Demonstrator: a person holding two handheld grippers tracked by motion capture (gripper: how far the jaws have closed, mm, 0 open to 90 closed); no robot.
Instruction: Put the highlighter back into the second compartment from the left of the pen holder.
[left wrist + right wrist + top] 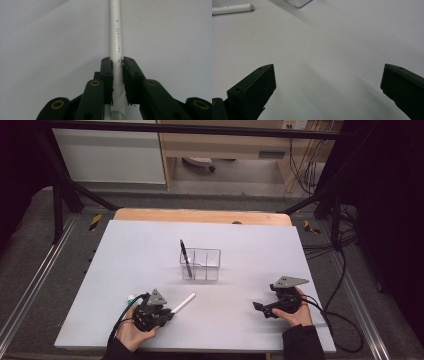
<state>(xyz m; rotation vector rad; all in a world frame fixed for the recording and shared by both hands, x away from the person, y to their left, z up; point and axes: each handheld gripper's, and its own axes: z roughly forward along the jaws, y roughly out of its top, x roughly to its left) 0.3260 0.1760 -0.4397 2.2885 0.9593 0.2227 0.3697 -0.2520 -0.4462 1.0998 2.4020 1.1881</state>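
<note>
A white pen (184,303) lies low over the white table near the front left, pointing toward the back right. My left gripper (168,314) is shut on its near end. In the left gripper view the pen (117,37) runs straight up from between the two black pads (107,72), with grey lettering on its barrel. A clear plastic holder (200,264) stands at the table's middle with a black pen (185,257) leaning upright in its left compartment. My right gripper (260,309) is at the front right, jaws wide open over bare table (327,70), holding nothing.
A small pale round object (131,297) lies beside the left hand. The right gripper view has the white pen's tip (233,8) at top left and a corner of the clear holder (298,2). Cables trail off the table's right edge (345,320).
</note>
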